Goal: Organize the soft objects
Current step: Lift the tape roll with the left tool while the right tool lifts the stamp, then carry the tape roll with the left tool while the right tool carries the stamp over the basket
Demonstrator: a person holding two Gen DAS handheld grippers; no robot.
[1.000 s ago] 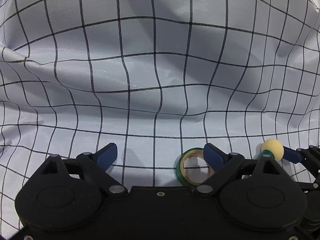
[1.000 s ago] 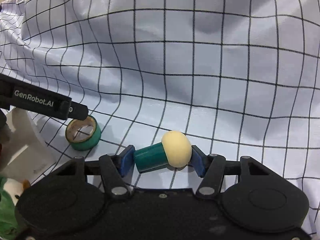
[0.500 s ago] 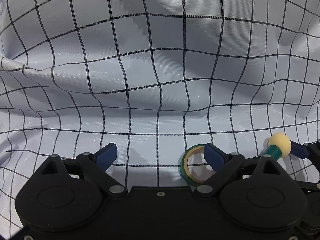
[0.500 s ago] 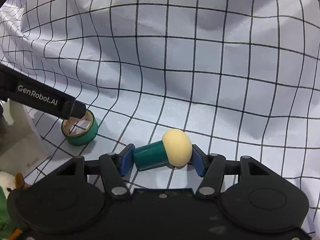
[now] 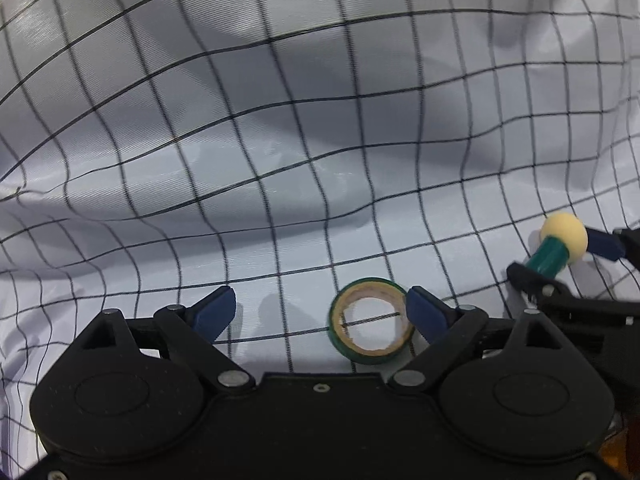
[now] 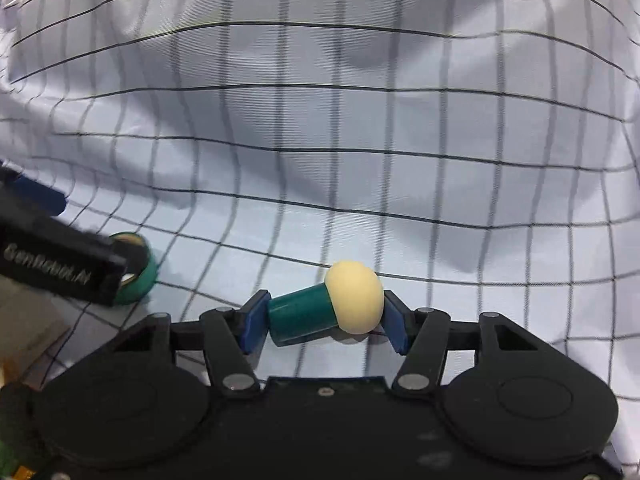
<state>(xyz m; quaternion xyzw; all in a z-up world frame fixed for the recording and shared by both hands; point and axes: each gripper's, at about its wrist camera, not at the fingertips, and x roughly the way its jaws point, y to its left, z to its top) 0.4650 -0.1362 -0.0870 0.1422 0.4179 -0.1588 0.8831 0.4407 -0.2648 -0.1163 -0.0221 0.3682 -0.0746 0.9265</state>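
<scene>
Right wrist view: right gripper (image 6: 324,316) clamps the light, squashy mushroom toy (image 6: 326,308) end to end; left gripper (image 5: 320,312) gapes wide around the stiffer tape roll (image 5: 372,330), best pinched across its rim.

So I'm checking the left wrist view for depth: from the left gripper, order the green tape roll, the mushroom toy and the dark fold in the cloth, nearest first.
From the left gripper:
1. Green tape roll, between the fingers, beside the right pad.
2. Mushroom toy, off right, clamped in the right gripper.
3. Dark fold, far up the checked cloth.

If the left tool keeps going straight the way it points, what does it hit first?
Probably the checked cloth; the left tool is open, with the tape roll sitting just inside its right finger.
</scene>
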